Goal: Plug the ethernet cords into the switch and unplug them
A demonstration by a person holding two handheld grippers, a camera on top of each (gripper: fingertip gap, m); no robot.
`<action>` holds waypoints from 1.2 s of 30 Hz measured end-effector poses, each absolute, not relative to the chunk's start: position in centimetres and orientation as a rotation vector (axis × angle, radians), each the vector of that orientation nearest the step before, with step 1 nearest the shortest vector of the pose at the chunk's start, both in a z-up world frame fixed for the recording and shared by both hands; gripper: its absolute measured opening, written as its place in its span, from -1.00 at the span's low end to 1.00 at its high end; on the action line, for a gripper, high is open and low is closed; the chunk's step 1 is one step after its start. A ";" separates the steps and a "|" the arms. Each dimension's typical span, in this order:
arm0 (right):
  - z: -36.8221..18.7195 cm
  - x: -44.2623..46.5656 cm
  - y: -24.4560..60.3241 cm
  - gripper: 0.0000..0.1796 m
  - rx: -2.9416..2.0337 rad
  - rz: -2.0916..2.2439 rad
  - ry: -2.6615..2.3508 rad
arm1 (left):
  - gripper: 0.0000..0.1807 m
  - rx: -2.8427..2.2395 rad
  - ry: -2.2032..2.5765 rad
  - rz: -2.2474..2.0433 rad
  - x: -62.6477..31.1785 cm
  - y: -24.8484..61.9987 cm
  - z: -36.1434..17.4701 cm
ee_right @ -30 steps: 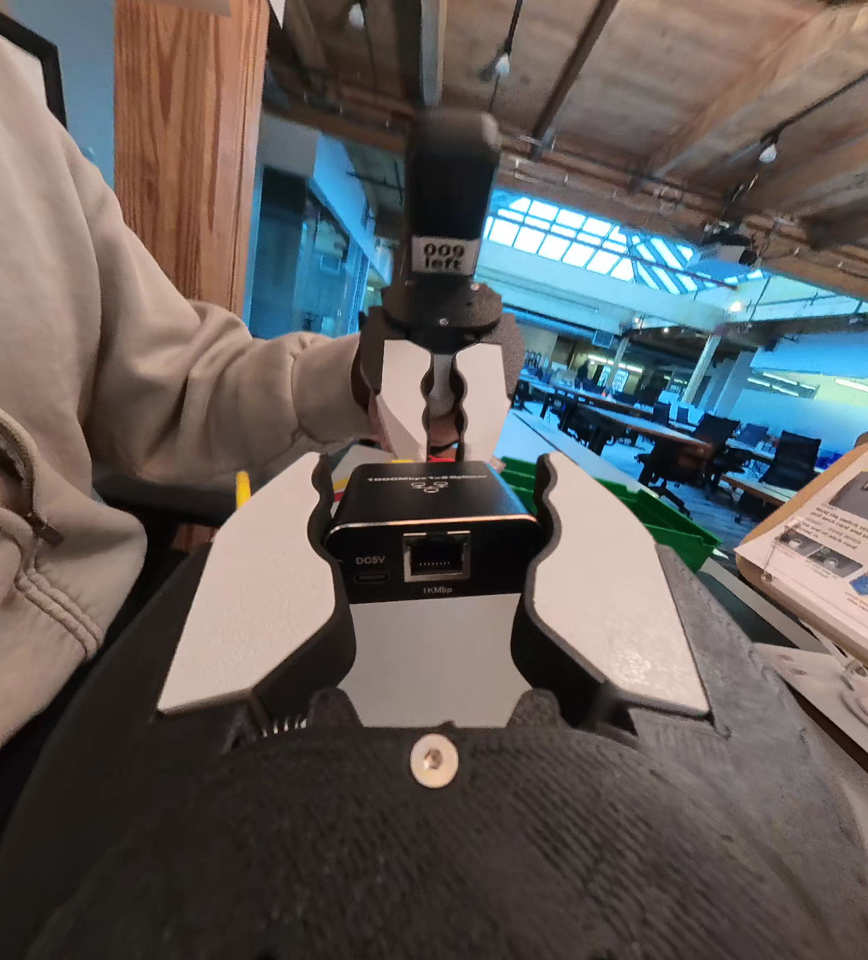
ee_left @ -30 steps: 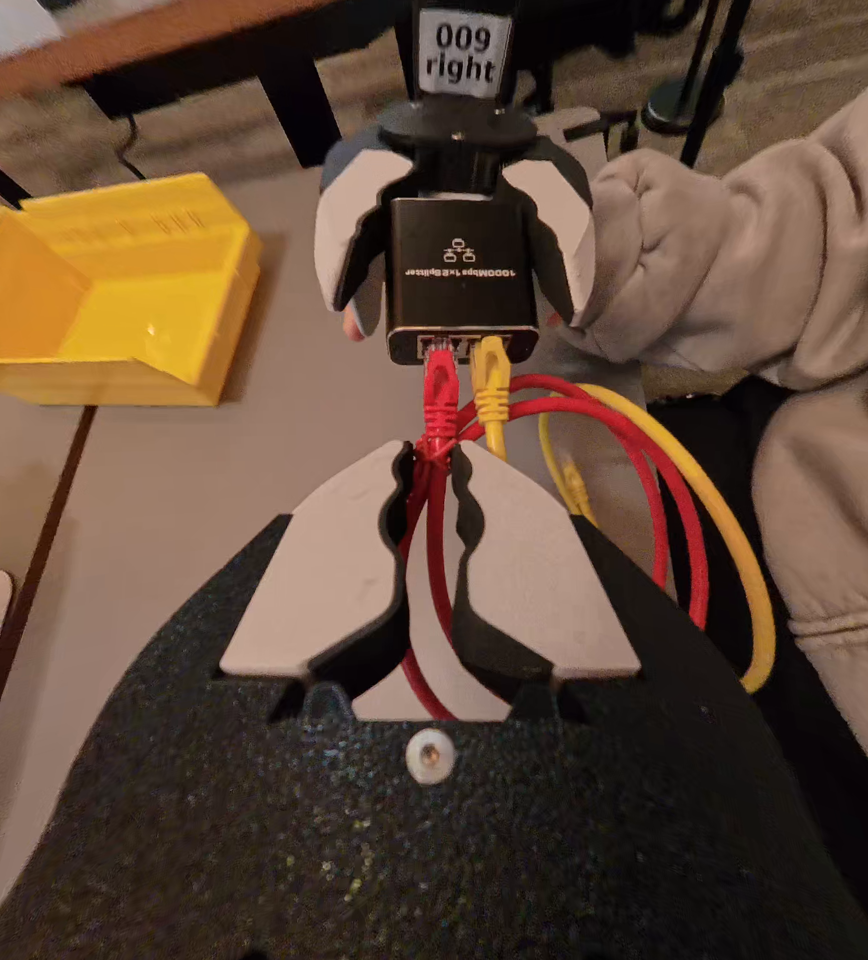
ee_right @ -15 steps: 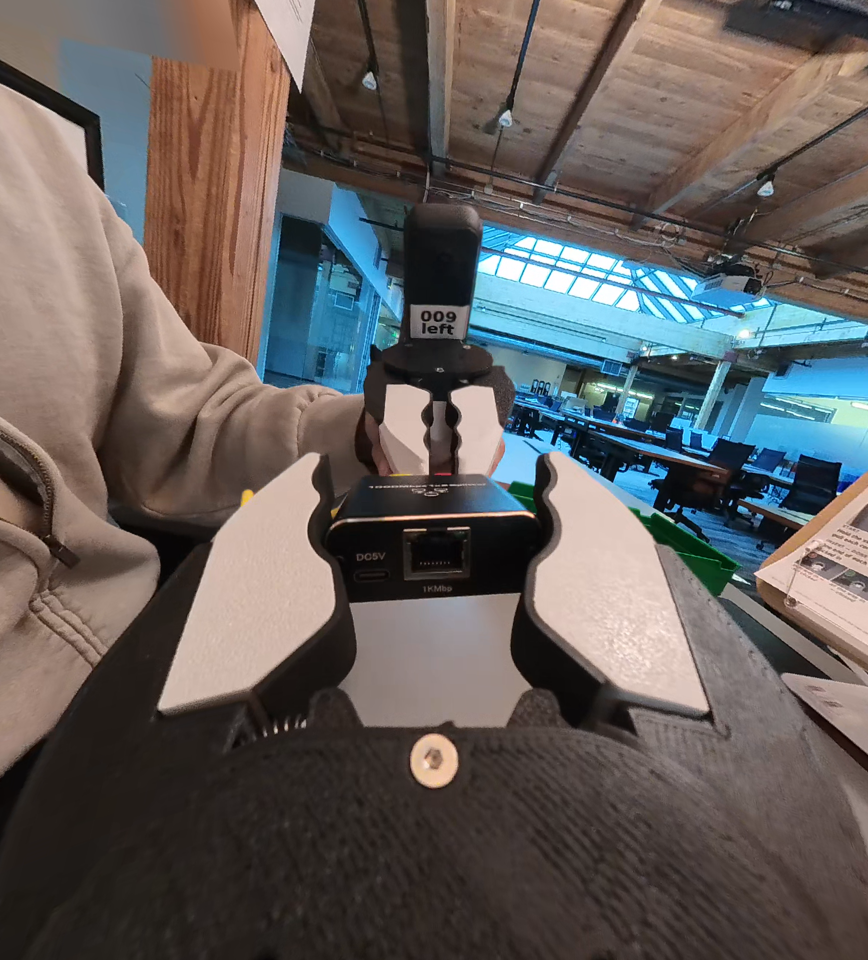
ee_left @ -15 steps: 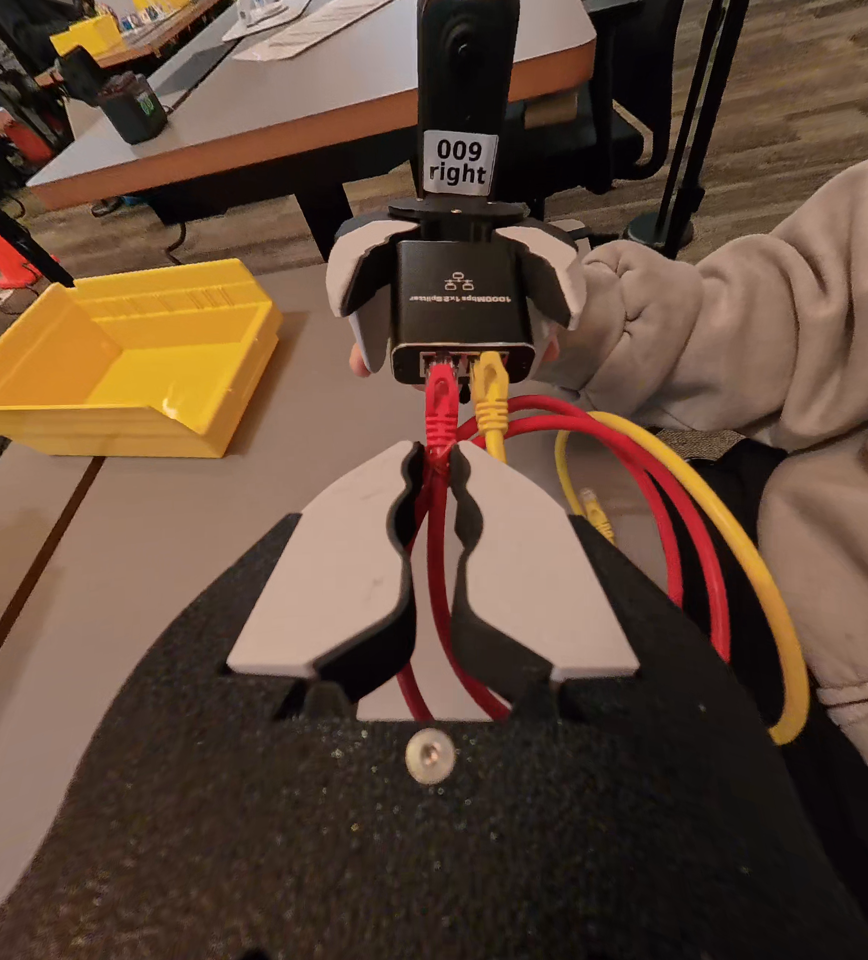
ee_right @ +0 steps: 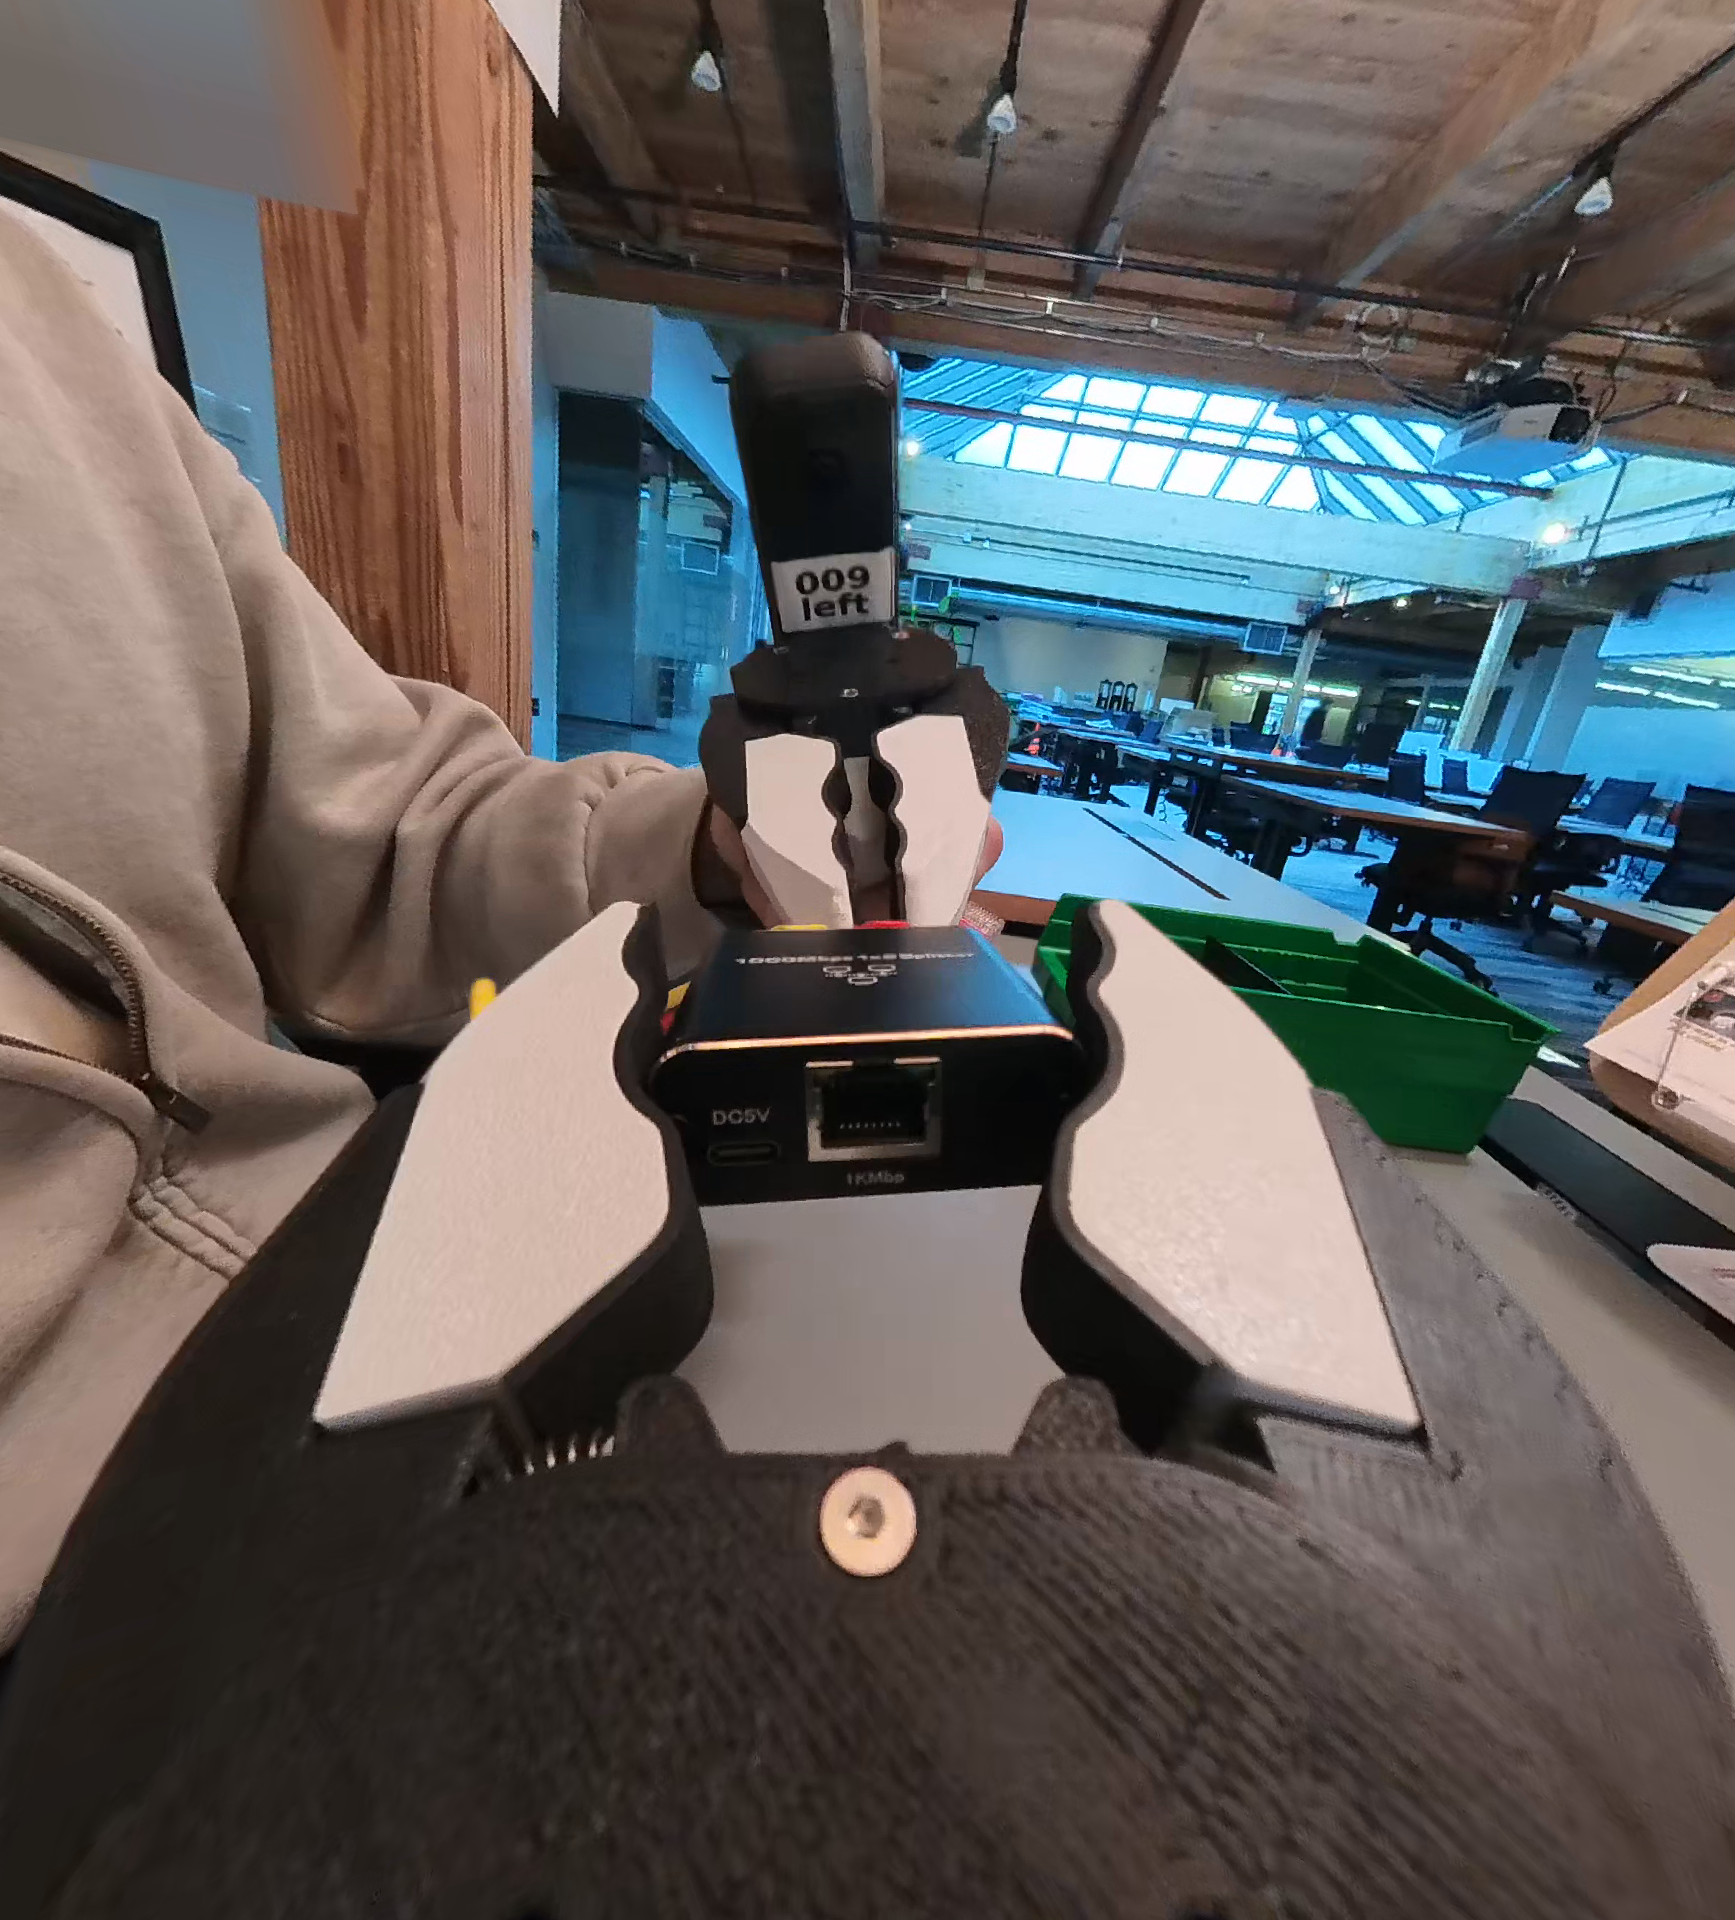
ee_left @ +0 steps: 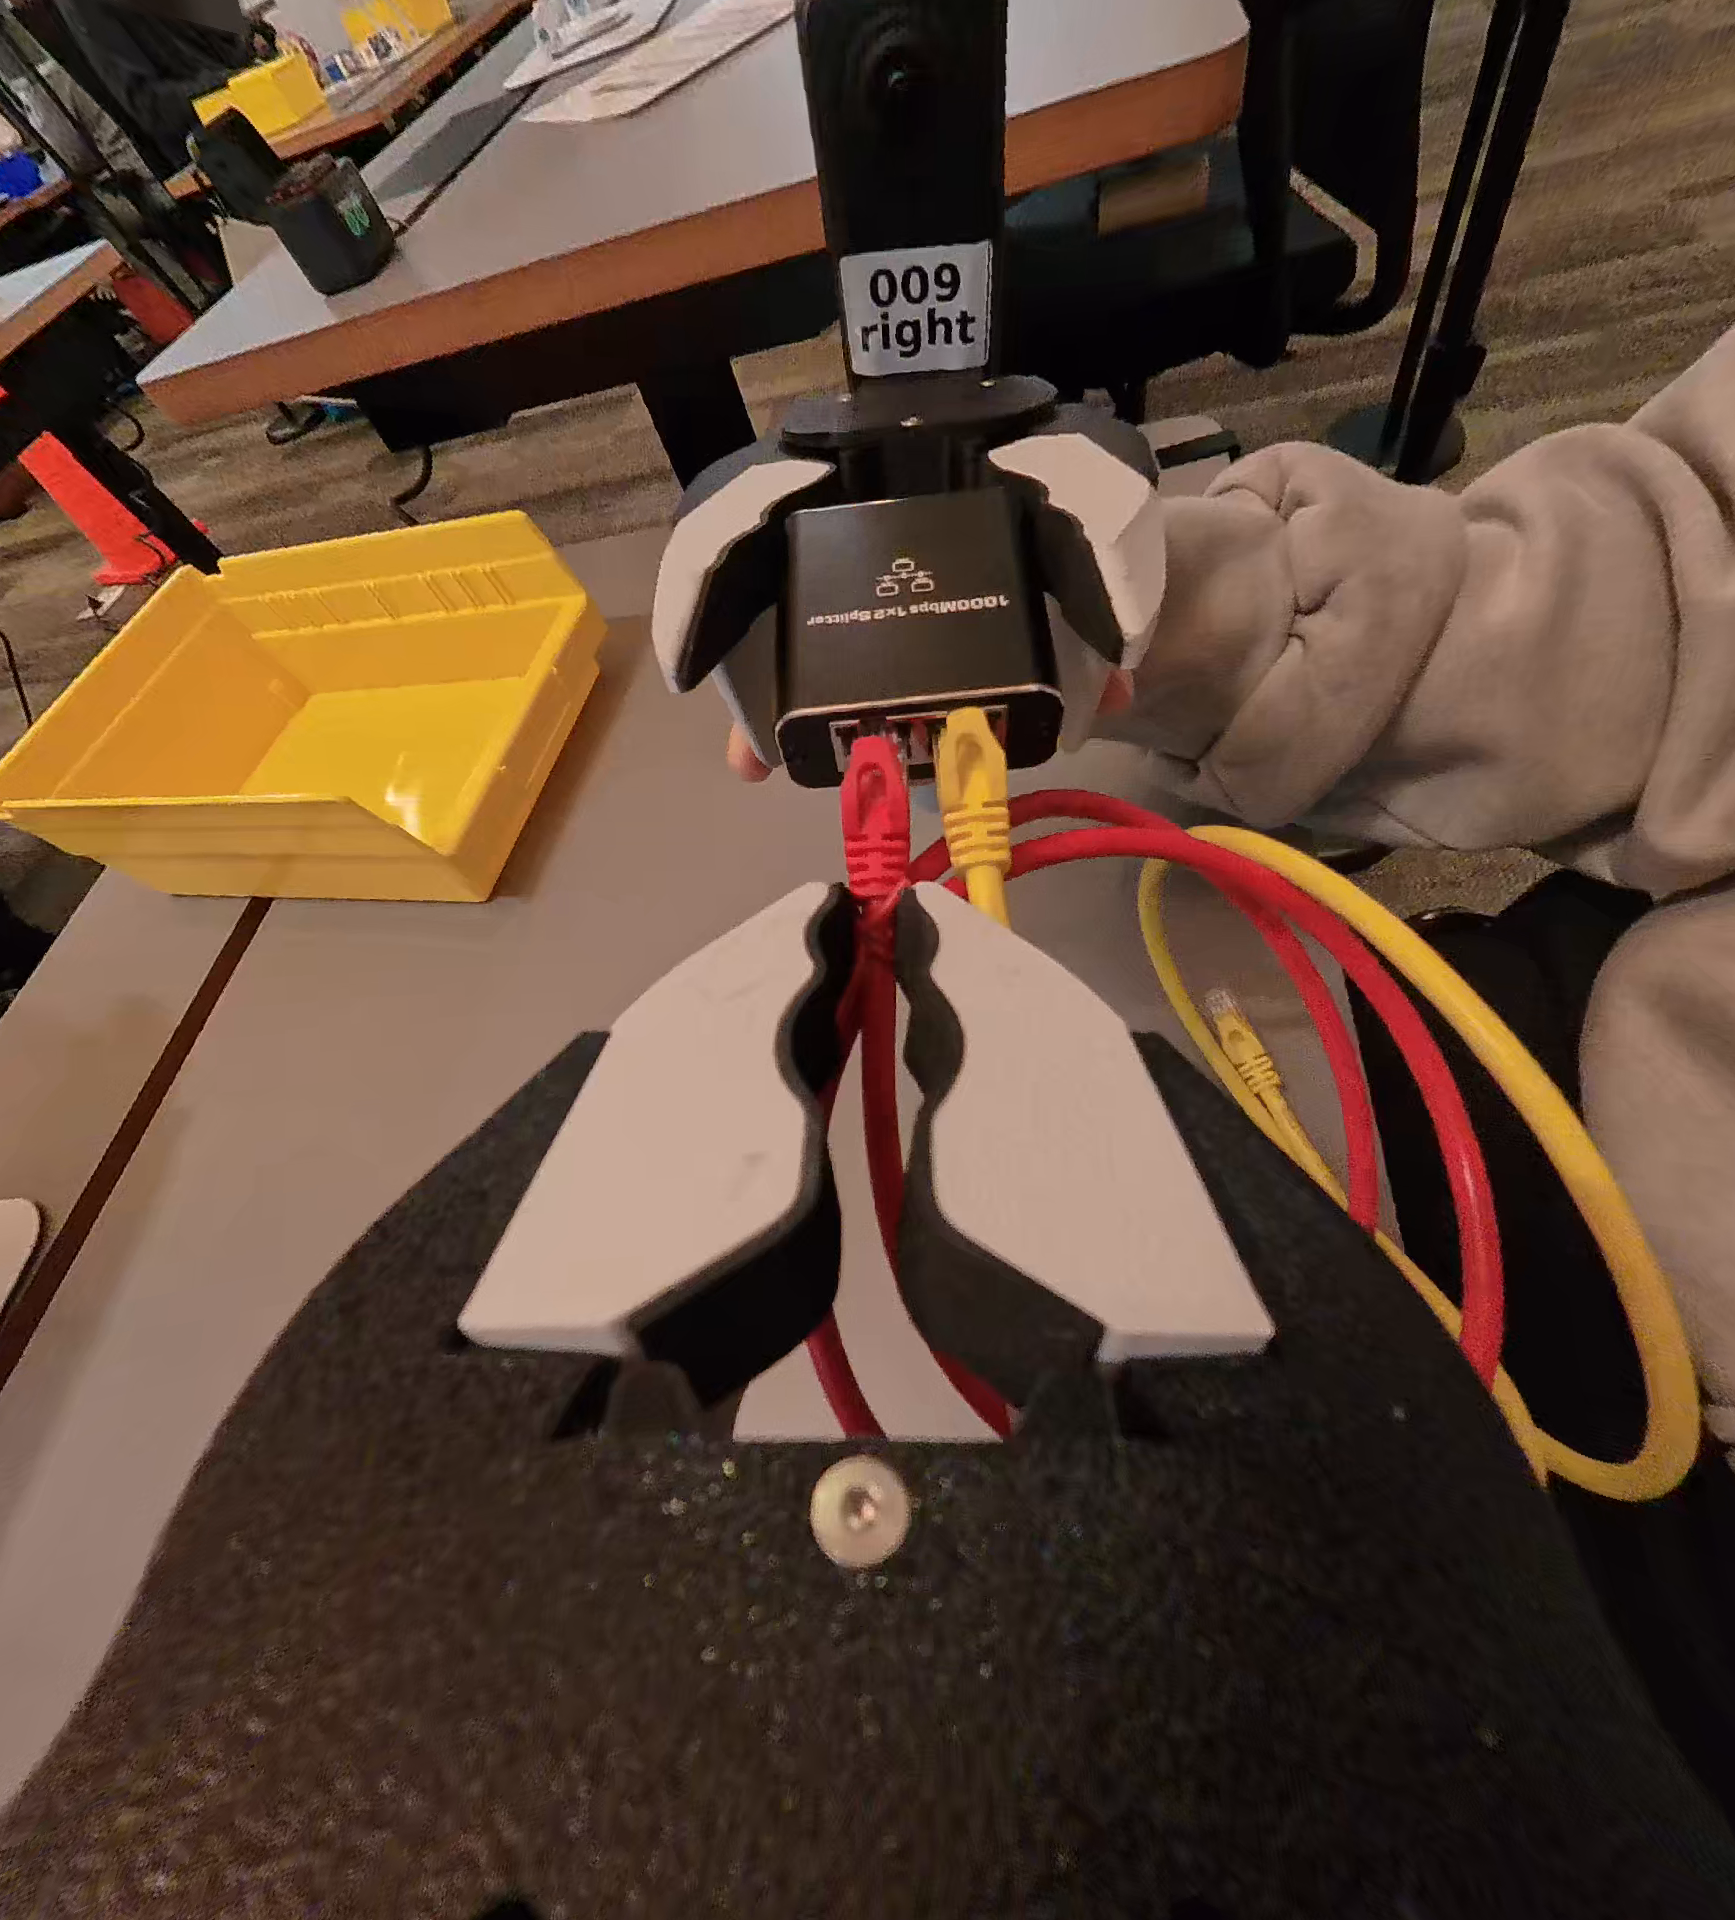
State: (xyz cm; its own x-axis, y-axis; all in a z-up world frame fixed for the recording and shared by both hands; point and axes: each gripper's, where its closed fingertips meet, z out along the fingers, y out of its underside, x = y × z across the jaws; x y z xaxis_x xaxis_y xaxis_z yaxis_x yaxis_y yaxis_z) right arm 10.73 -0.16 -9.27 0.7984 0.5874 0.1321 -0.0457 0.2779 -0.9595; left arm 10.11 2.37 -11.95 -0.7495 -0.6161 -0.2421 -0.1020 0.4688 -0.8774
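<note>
The switch point(ee_left: 913, 634), a small black metal-looking box, is held off the grey table point(ee_left: 406, 1039) by the right gripper point(ee_left: 904, 582), whose jaws are clamped on its two flanks; it looks light and rigid, with smooth sides that could slip if the pull on a cord is not straight. In the near face of it sit two plugs side by side, the red cord point(ee_left: 875, 821) in the left port and the yellow cord point(ee_left: 969, 800) in the right one, both seemingly seated. The left gripper point(ee_left: 873, 914) is closed narrow on the red cord just behind its ribbed boot, where the cable is soft and bends freely; a hold on the stiff boot itself would probably serve better for pulling, since the latch tab likely has to be pressed first. Both cords loop away to the right over the person's lap, and the yellow one's free plug point(ee_left: 1242, 1049) lies on the table edge. A yellow bin point(ee_left: 281, 727) stands to the left, well apart. Against the earlier frames the grips are unchanged, but both tools have been raised and tilted, so more of the far desks shows and the right wrist view looks down on the switch's top.
</note>
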 end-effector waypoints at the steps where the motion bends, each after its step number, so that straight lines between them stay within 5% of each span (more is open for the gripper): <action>1: -9.3 10.8 -0.1 -0.15 -1.230 0.454 -0.520 | -0.93 -0.595 2.189 -1.235 10.1 2.4 -12.1; 31: -10.8 10.4 1.3 -0.16 -1.364 0.318 -0.571 | -0.91 -0.545 2.224 -1.132 10.0 3.3 -10.8; 36: -10.7 12.3 1.3 -0.15 -1.398 0.202 -0.512 | -0.70 -0.727 1.983 -1.269 10.9 5.8 -8.2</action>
State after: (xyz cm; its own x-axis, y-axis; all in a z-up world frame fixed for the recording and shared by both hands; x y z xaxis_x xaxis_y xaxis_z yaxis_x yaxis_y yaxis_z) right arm 12.33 1.29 -10.70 0.8749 0.4298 0.2232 0.1611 0.1763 -0.9711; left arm 10.86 5.78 -8.24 -0.6243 -0.7453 -0.2340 -0.0998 0.3731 -0.9224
